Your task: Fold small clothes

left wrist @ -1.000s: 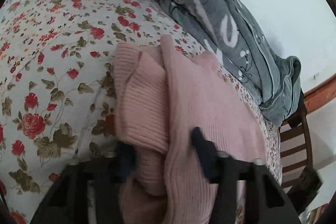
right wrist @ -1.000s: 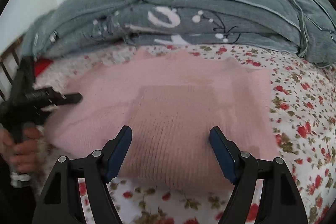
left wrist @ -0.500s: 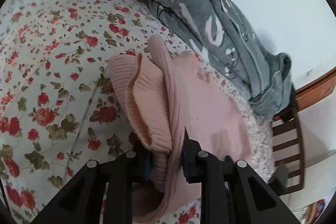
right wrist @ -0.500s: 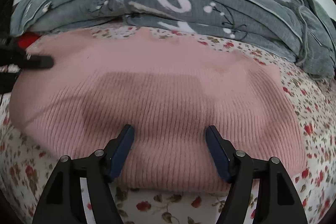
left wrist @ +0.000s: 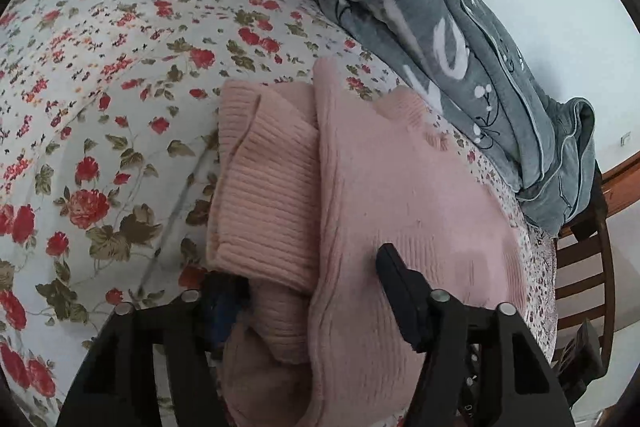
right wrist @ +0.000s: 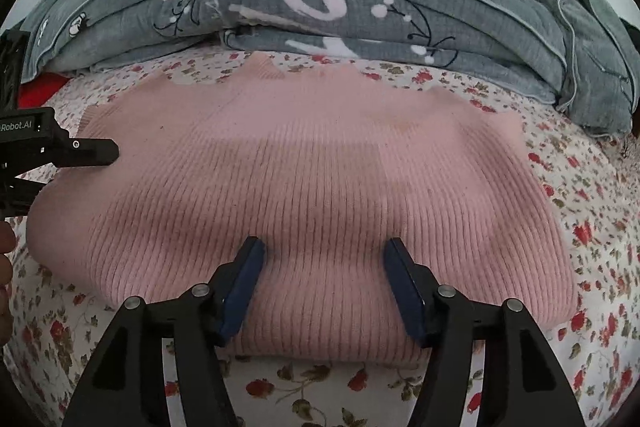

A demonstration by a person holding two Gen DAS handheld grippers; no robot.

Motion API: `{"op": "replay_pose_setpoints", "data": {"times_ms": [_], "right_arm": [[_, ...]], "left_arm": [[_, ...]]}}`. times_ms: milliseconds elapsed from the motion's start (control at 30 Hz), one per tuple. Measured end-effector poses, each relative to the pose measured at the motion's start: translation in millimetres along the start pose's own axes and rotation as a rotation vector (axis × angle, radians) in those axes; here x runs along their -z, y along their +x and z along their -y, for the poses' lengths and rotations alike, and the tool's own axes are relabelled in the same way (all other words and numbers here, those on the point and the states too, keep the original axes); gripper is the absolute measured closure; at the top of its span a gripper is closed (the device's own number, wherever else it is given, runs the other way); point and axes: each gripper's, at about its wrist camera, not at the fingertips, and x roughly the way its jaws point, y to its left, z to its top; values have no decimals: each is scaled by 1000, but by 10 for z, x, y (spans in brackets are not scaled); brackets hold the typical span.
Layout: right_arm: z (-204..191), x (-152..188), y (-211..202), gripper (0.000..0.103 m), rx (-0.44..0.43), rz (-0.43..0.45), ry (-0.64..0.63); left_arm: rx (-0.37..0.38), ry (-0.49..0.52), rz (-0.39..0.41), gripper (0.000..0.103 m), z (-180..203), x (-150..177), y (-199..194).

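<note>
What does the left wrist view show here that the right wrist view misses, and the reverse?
Only the left wrist view shows the wooden chair past the bed's edge and the sweater's layered folded side, straddled by the open left gripper.

Only the right wrist view shows the sweater's flat ribbed top and the open right gripper above it.

Both show the pink sweater, floral bedsheet and grey blanket.

The left gripper (left wrist: 310, 291) has its jaws spread wide over the pink sweater (left wrist: 384, 187). The right finger presses on the sweater's flat upper layer; the left finger sits low beside a ribbed fold, partly hidden by it. The sweater lies on a bed covered by a floral sheet (left wrist: 100, 87). Beyond the sweater lies a bunched grey blanket (left wrist: 460, 27). Right of the sweater, past the bed edge, stands a wooden chair (left wrist: 580, 279).
</note>
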Motion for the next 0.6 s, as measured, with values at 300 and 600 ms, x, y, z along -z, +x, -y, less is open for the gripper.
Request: {"op": "replay_pose_setpoints", "data": {"times_ms": [300,600], "right_arm": [[205,-48,-218,45,-100,-3,36],[1138,-31,-907,45,-18,129,85]], "left_arm": [[-59,56,34,80,559,-210,-278],[-76,142,31,81,1525,-273,-374]]}}
